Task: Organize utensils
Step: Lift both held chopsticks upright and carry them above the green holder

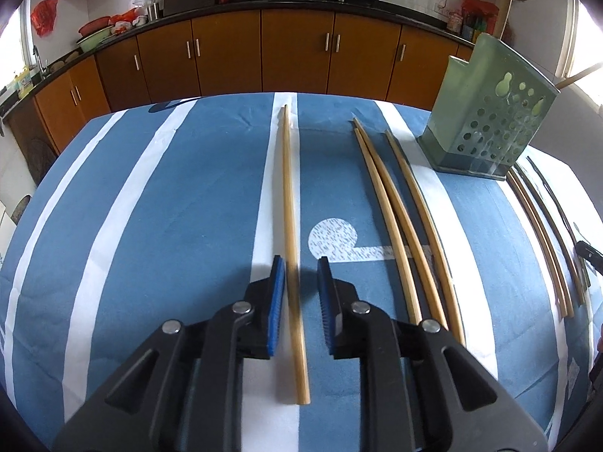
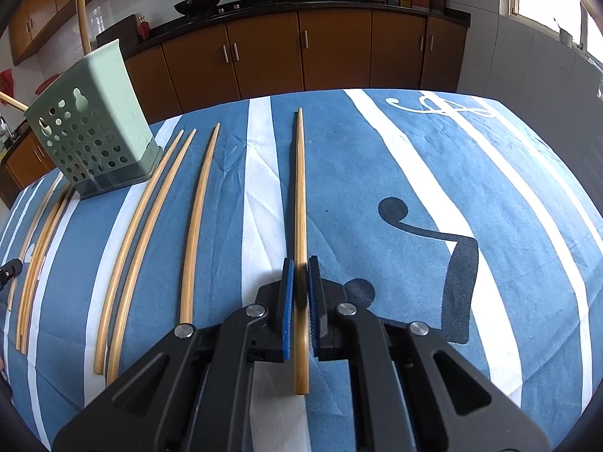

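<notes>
Right wrist alone shows gripper (image 2: 300,263) pinching chopstick (image 2: 300,196) — lifted.

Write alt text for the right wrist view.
The right gripper has its blue-padded fingers closed around a light wooden chopstick lying on a blue-and-white striped tablecloth. To the left lie more wooden chopsticks and a perforated green plastic utensil holder.

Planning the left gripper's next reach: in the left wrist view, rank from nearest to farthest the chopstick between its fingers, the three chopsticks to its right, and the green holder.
1. Single pale bamboo chopstick, between the open left gripper fingers.
2. Group of three bamboo chopsticks, on the right.
3. Green perforated plastic utensil holder, far right, upright.
</notes>
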`<state>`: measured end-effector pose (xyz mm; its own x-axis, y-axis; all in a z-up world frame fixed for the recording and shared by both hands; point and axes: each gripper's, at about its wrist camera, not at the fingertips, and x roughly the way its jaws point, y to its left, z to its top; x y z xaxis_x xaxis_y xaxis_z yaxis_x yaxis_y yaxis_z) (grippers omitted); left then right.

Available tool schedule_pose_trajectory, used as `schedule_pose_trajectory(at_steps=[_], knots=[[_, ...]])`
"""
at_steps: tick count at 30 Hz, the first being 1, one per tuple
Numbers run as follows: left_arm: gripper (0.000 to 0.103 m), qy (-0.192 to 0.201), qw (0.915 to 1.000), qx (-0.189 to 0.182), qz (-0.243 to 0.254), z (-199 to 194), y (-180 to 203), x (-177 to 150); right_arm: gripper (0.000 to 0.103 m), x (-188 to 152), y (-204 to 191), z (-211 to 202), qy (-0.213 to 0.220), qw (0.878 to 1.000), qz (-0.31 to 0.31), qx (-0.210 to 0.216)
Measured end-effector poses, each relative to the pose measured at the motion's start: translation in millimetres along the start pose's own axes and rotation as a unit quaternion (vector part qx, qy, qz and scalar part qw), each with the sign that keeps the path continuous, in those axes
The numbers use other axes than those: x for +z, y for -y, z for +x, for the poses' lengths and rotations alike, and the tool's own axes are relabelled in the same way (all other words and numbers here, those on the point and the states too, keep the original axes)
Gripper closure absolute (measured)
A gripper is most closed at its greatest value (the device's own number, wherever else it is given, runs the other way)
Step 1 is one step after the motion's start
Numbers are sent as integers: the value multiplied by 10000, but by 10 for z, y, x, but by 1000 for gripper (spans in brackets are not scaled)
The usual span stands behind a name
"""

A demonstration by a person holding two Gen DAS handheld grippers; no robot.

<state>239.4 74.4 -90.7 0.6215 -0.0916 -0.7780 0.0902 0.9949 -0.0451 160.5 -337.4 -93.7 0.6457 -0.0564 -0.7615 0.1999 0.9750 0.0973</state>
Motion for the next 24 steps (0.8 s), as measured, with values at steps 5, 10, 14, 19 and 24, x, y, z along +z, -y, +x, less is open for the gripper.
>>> schedule_pose_trajectory(at_steps=[5,10,14,19,24], knots=[[83,-11,10000,-25,15,-5,-21,-9,95,-36,1,-33,-3,10000,-14,-6],[84,-25,10000,10,94,-35,-20,-56,95,-79,9,-73,-8,10000,-8,28],[86,-24,10000,51,74,-59,-20,-88,95,-81,5,-80,-10,10000,-12,12],[95,-27,9999,153,48,-95,-26,-137,95,-101,0,-96,-13,10000,-29,0],[95,-132,9994,257,189,-142,-9,-156,95,-97,45,-202,71,9999,50,52]])
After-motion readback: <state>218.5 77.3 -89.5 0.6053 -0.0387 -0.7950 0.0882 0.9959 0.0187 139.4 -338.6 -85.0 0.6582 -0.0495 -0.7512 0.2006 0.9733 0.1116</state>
